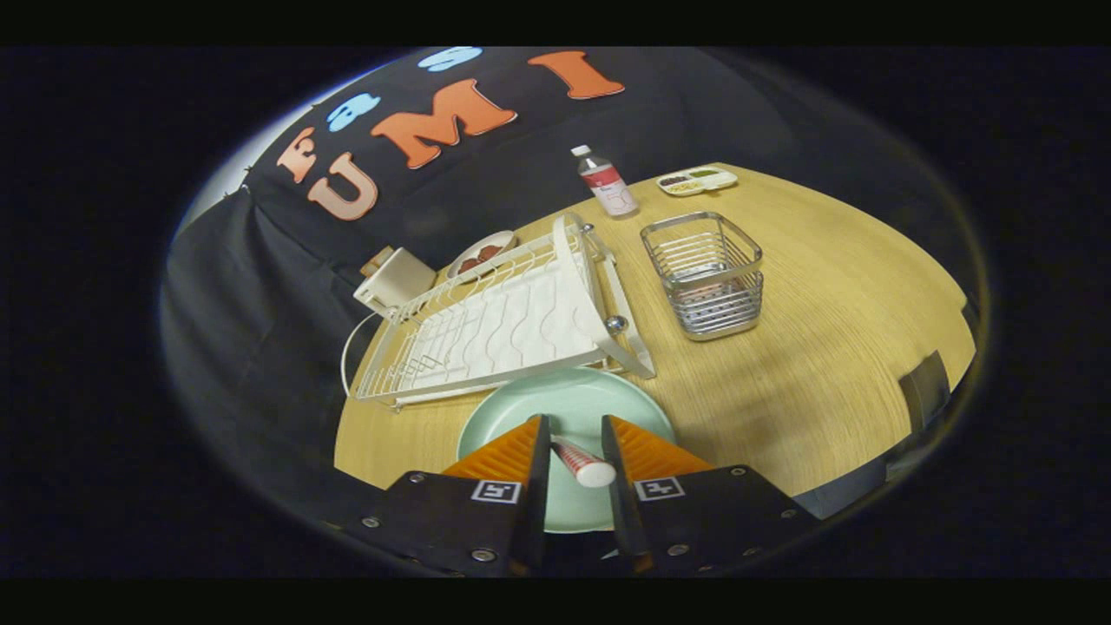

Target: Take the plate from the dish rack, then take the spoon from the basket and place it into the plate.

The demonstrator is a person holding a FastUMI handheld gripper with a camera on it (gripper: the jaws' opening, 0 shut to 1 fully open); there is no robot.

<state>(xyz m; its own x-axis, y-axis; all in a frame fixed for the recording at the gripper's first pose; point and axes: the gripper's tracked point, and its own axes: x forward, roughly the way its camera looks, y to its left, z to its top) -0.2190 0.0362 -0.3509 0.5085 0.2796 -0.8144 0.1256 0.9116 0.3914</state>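
A pale green plate (573,401) lies flat on the wooden table (825,347), just in front of the white dish rack (495,321). My gripper (575,421) hovers low over the plate with its fingers parted. A spoon (583,462) with a red and white handle lies slantwise in the gap between the fingers, over the plate. Its rounded white end points at the right finger, and its other end is hidden behind the left finger. Neither finger visibly presses on it. The wire basket (707,273) stands beyond the fingers, to the right of the rack.
A clear bottle (605,182) with a red label and a white compartment tray (696,180) stand at the table's far side. A small dish (480,254) with brown pieces and a white box (395,279) sit behind the rack. The table's edge is close on the left.
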